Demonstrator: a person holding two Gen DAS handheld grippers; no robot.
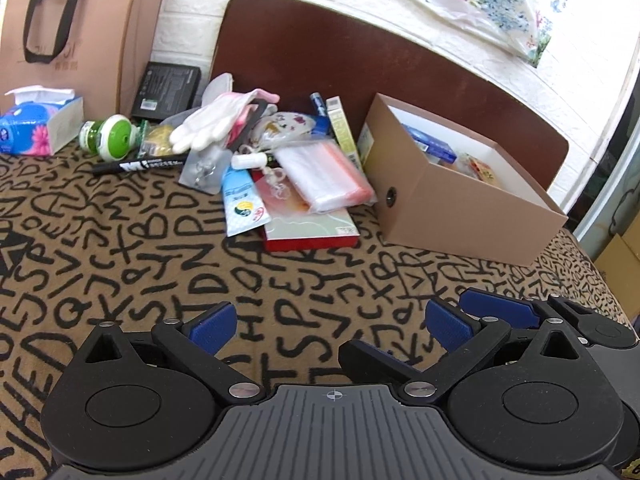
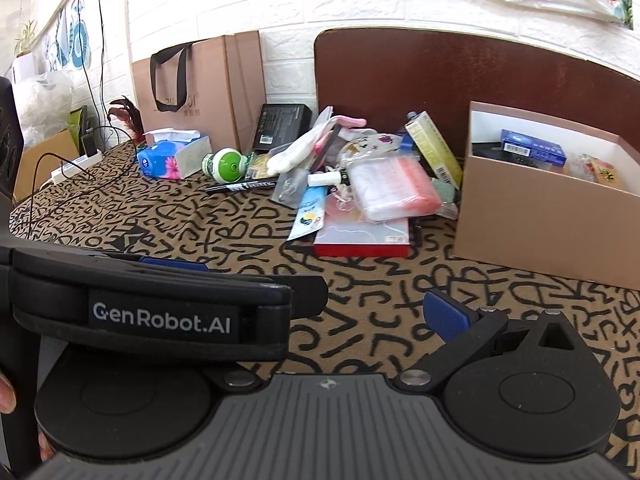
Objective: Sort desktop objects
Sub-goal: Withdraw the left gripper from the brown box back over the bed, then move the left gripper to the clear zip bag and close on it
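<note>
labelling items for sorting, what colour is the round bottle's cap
Green and white bottle cap, clearest in the left wrist view.

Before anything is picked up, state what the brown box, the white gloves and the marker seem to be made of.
Brown box: matte paperboard, judging by its crisp folded edges and white lining. White gloves: soft knit fabric, probably cotton; they lie limp and creased. Marker: likely hard plastic, a smooth black barrel with printed lettering.

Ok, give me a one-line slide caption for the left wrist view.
Open left claw hovers over the letter-print cloth, facing a clutter pile beside a brown box.
</note>
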